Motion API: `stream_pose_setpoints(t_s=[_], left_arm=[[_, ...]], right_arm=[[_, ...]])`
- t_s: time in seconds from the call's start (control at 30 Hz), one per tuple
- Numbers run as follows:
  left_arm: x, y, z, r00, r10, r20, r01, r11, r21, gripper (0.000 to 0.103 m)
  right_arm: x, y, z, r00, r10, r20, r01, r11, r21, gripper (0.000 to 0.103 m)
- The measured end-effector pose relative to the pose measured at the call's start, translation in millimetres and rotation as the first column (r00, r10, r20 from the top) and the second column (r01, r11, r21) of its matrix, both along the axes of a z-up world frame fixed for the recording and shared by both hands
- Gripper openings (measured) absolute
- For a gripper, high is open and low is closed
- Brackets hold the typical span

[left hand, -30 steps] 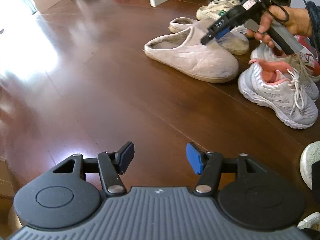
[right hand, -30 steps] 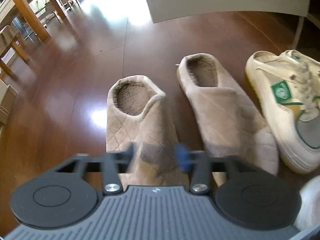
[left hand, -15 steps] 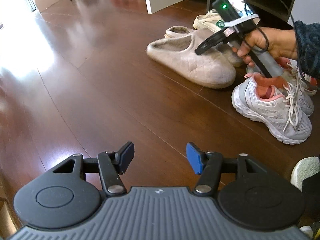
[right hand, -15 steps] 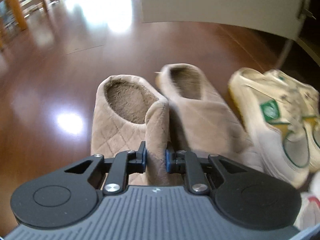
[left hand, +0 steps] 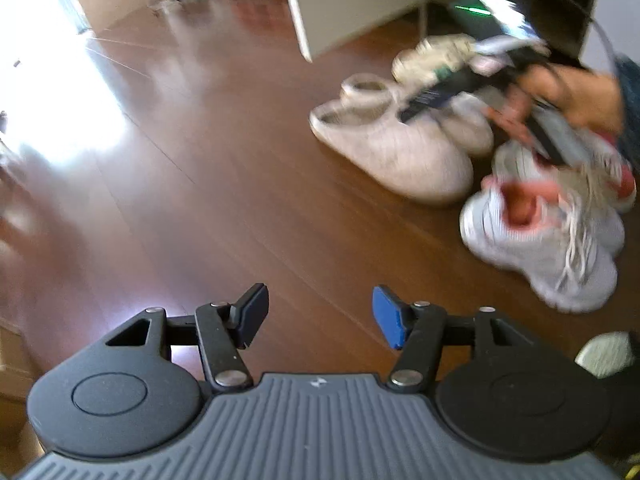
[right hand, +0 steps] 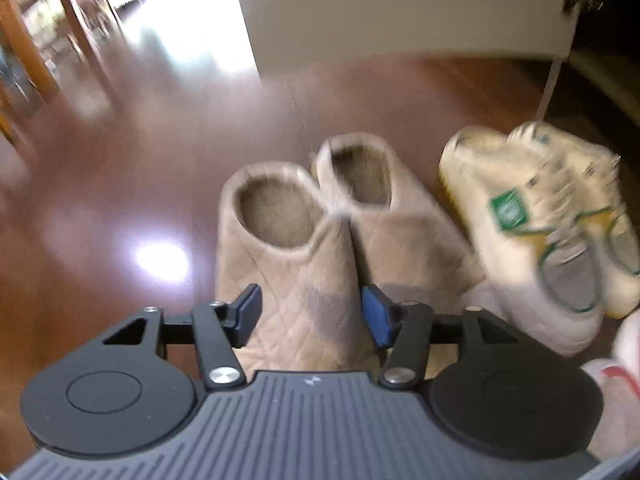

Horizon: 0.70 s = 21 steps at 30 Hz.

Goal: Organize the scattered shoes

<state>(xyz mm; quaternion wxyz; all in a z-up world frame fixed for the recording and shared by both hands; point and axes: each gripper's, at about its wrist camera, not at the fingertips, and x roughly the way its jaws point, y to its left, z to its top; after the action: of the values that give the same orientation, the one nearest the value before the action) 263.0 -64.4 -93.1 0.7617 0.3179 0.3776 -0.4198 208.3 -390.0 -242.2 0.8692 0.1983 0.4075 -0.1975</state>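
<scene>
A polished reddish-brown wooden floor [left hand: 240, 184] fills both views, with strong window glare at 10 o'clock in the left wrist view and at 12 o'clock in the right. A white cabinet panel [right hand: 400, 12] stands on the floor at 12 o'clock in the right wrist view; wooden table legs [right hand: 24, 44] show at 10 o'clock. The shoes lie grouped on the floor. Two beige quilted slippers [right hand: 304, 256] sit side by side, touching, heels toward 12 o'clock. A cream sneaker with green trim [right hand: 532, 224] lies just beside them at 3 o'clock. In the left wrist view a pair of grey-and-pink sneakers [left hand: 540, 236] rests at 3 o'clock, near the slippers. The right hand-held gripper [right hand: 312, 314] straddles the toe of the nearer slipper; its jaws are opening, with the slipper between the blue pads. A person's hand [left hand: 576, 92] carries it at 2 o'clock in the left wrist view, blurred. The left hand-held gripper [left hand: 320, 316] hangs above bare floor, jaws partly apart, gripping nothing.
</scene>
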Motion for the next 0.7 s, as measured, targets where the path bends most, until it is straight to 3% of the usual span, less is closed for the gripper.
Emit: stream_pose_setpoints(t_s=[0.17,0.23,0.4,0.47,0.53,0.6,0.7], left_arm=[[-33,-2,80,0.992,0.105,0.064,-0.098,0.989,-0.112,0.081],[-54,-6,112,0.984,0.164,0.069,-0.152,0.976,-0.158,0.081],[-126,-29,200,0.948,0.298,0.109,-0.268,0.936,-0.228,0.083],[-169,-42,246,0.915,0.349,0.203,-0.292,0.919,-0.265,0.098],[-207,-49,278,0.886,0.389,0.253,-0.3,0.896,-0.329,0.102],[-241,-55,298,0.878,0.405,0.254,-0.299,0.88,-0.369,0.102],[-285,-69,302,0.9,0.396,0.183,-0.302,0.868,-0.394,0.102]], right_arm=[[-111,1,93,0.968,0.004,0.251,-0.003,1.0,-0.004,0.086],[-156,-10,127,0.95,0.004,0.311,0.008,0.999,-0.036,0.092],[-219,-47,193,0.93,0.05,0.365,0.007,0.988,-0.155,0.102],[-248,-53,229,0.922,0.073,0.38,0.017,0.973,-0.229,0.102],[-281,-59,270,0.913,0.094,0.397,0.04,0.948,-0.317,0.102],[-317,-62,305,0.903,0.111,0.416,0.061,0.924,-0.379,0.102],[-357,-62,335,0.898,0.128,0.422,0.067,0.906,-0.418,0.102]])
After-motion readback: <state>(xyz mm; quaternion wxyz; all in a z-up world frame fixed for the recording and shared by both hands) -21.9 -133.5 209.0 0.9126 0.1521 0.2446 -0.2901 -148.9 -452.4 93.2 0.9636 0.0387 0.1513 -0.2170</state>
